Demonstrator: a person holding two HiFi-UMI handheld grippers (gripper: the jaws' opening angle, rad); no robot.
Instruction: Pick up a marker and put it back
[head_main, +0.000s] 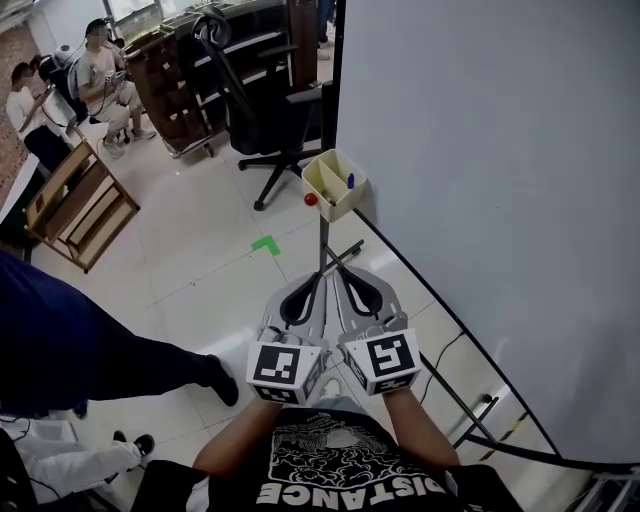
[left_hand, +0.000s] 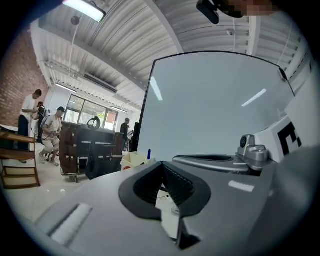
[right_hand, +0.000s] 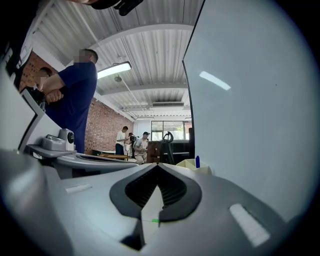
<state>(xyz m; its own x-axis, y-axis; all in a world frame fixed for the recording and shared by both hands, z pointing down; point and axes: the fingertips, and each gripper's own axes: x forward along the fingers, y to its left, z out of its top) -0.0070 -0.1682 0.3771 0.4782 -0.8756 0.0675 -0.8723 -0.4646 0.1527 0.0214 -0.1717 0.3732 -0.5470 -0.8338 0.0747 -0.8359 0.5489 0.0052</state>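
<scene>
The left gripper and the right gripper are held side by side, just beside each other. Each is seen clenched, jaws met at the tips, with nothing gripped between them. The blue marker is stood upright in a cream tray atop a thin pole, just beside the whiteboard and well ahead of both grippers. A small red round thing is seen at the tray's near edge.

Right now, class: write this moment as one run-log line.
left gripper: shut, empty | right gripper: shut, empty | blue marker: in beige holder
</scene>
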